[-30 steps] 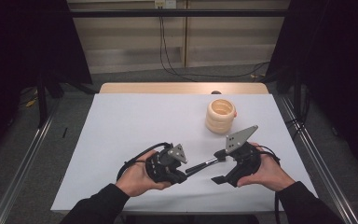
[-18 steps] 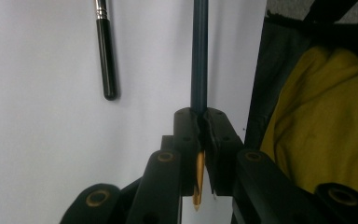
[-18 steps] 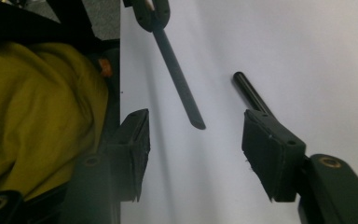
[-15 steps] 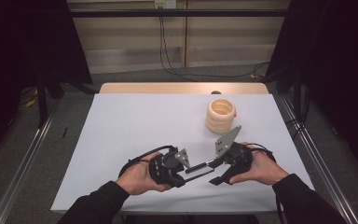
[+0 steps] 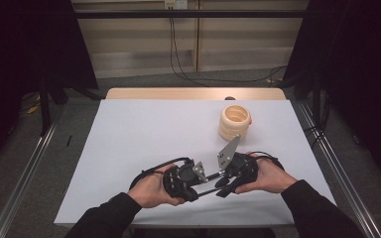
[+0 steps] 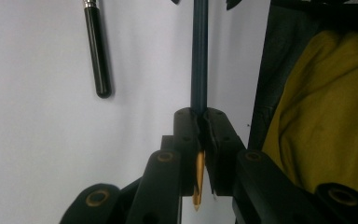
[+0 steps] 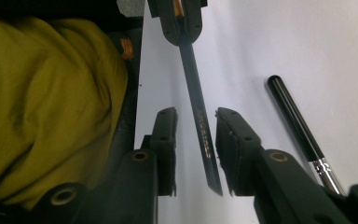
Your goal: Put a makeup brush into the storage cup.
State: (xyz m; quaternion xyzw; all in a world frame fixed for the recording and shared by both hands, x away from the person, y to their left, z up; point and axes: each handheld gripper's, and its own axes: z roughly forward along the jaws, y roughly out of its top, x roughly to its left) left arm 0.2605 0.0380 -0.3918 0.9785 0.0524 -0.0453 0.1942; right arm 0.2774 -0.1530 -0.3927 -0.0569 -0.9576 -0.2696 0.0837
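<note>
My left gripper (image 6: 200,123) is shut on a dark pencil (image 6: 199,56) close to its sharpened tip. The pencil's shaft runs straight out toward the other gripper. In the high view the left gripper (image 5: 200,184) and the right gripper (image 5: 220,182) face each other near the table's front edge, almost touching. The right gripper (image 7: 196,128) has the pencil's blunt end (image 7: 204,140) between its jaws. Those jaws have just been closing, and a gap still shows beside the left pad (image 7: 168,135).
A black-handled brush (image 7: 294,122) with a silver ferrule lies on the white table (image 5: 144,134) beside the pencil, also seen in the left gripper view (image 6: 98,51). A cream ribbed cup (image 5: 235,121) stands behind the grippers to the right. Yellow clothing (image 7: 46,102) is close by.
The right hand has moved left toward the left gripper and tilted down. Its jaws now sit around the pencil's free end. The left hand stays put.
</note>
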